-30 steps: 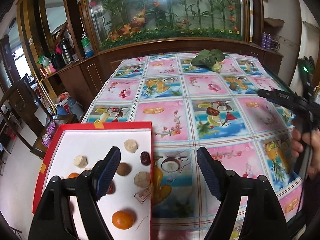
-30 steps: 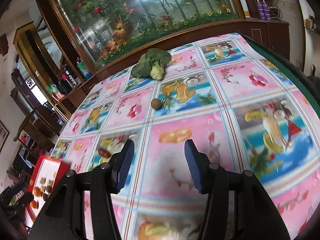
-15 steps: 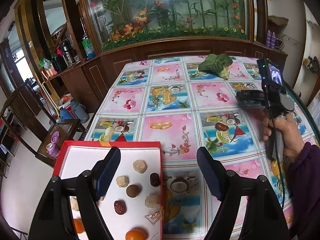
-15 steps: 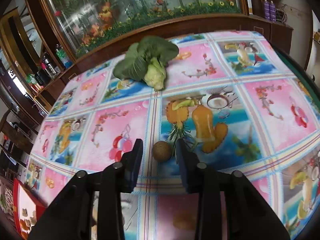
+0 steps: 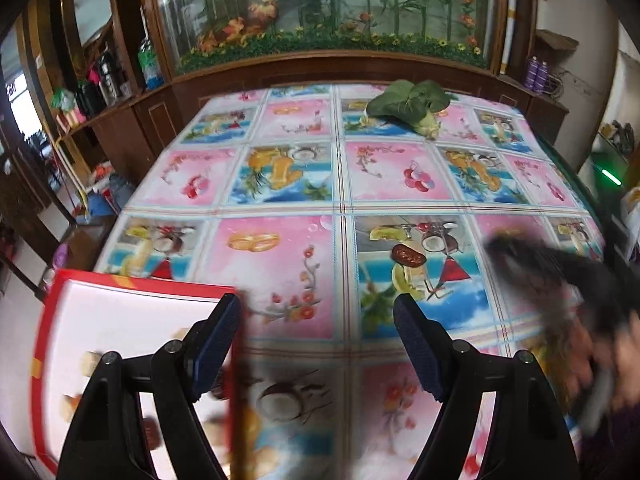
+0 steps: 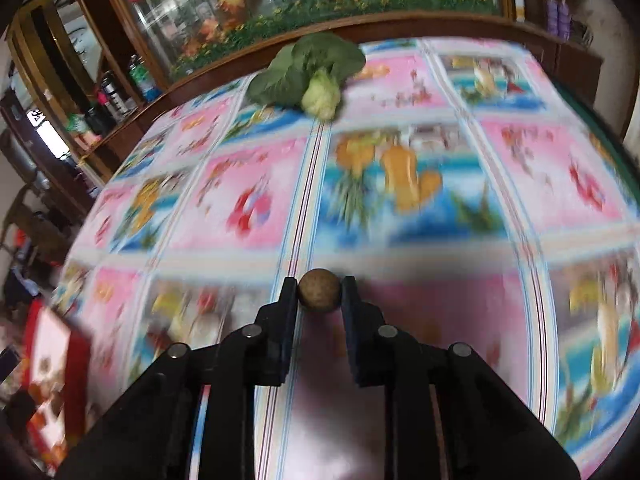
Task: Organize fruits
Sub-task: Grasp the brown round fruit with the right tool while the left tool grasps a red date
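My right gripper point(image 6: 319, 287) is shut on a small round brown fruit point(image 6: 319, 290) and holds it above the fruit-print tablecloth point(image 6: 400, 220). In the left wrist view the right gripper point(image 5: 532, 258) shows as a dark blur at the right. My left gripper point(image 5: 318, 320) is open and empty, over the near part of the table. A red-rimmed white tray point(image 5: 132, 312) with several small fruits lies at the lower left, partly under the left finger. It also shows in the right wrist view point(image 6: 52, 364). A dark red date point(image 5: 407, 255) lies on the cloth ahead.
A leafy green vegetable point(image 5: 408, 106) lies at the far side of the table; it also shows in the right wrist view point(image 6: 308, 74). A wooden cabinet with a glass flower display point(image 5: 320, 12) stands behind the table. The table's right edge point(image 5: 576, 172) is dark green.
My right gripper has closed on the brown fruit and lifted it, moving back toward the tray side. My left gripper has moved forward over the table; less of the tray shows.
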A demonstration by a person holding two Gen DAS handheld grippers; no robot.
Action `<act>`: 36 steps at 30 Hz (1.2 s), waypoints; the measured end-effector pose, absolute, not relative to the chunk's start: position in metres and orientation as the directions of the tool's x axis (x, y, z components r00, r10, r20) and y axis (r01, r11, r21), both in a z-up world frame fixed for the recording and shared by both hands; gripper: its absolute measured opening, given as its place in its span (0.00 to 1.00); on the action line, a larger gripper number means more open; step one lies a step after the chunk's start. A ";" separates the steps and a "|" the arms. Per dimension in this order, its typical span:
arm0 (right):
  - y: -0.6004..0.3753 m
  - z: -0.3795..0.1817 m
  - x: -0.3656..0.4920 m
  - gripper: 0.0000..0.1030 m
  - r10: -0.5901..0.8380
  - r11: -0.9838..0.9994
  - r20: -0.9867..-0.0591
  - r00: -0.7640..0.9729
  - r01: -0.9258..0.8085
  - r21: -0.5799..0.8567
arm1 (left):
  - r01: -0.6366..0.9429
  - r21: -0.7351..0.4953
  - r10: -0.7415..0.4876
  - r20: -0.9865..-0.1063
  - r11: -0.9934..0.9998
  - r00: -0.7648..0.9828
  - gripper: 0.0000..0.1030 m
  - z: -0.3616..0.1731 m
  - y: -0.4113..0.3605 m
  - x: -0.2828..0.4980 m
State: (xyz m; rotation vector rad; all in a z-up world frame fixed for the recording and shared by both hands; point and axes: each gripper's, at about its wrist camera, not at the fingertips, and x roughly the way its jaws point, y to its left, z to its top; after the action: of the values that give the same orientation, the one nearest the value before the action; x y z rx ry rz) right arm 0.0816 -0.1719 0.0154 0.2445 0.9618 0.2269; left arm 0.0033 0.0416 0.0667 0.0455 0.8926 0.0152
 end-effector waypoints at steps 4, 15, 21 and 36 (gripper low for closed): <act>-0.172 0.015 0.037 0.23 0.382 0.923 -0.770 0.510 -0.173 0.343 | -0.030 -0.003 0.016 -0.791 1.000 0.612 0.76 0.051 0.034 0.019; -0.189 0.010 0.022 0.23 0.451 0.890 -0.770 0.452 -0.165 0.424 | -0.127 -0.062 0.023 -0.817 0.990 0.577 0.76 0.022 -0.003 0.056; -0.192 0.010 0.023 0.23 0.463 0.883 -0.768 0.443 -0.153 0.445 | -0.129 -0.051 0.031 -0.828 0.990 0.560 0.62 0.011 -0.008 0.068; -0.189 0.011 0.023 0.23 0.451 0.891 -0.774 0.444 -0.173 0.420 | 0.043 -0.068 -0.080 -0.815 0.997 0.574 0.31 0.023 -0.004 0.027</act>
State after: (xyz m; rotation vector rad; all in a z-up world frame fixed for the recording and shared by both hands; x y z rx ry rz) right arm 0.0225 -0.1890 0.0109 0.2985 1.0434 0.3940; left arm 0.0275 -0.0043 0.0234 -0.0421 0.9564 -0.0717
